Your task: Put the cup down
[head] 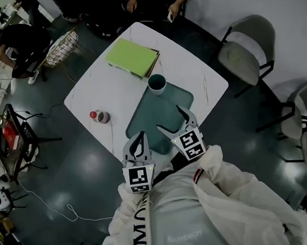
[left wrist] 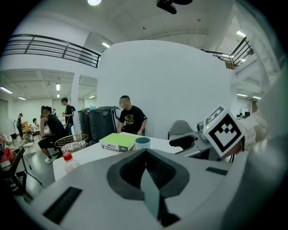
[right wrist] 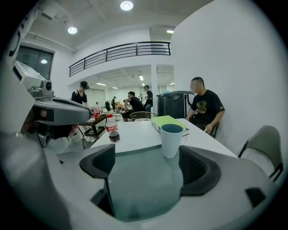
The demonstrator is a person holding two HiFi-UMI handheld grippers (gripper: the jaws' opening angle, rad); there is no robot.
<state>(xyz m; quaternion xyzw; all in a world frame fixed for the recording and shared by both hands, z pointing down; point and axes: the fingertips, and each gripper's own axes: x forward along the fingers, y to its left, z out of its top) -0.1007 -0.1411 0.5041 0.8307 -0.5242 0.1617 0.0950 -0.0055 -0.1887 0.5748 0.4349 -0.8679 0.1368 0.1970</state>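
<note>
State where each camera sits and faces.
Head view: on the head, facing steeply down at the table; sleeves, left gripper and right gripper show.
Left gripper view: on that gripper, facing across the table; its shut fingers show.
Right gripper view: on that gripper, facing the cup; its open fingers show.
All share the cup.

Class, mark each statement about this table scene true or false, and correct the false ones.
1. The cup stands upright at the far edge of the teal mat. True.
2. The right gripper is clamped on the cup. False: its jaws are apart and empty, short of the cup.
3. The left gripper has its jaws together. True.
4. The bottle is on the mat. False: it is on the bare white table, beside the mat.
</note>
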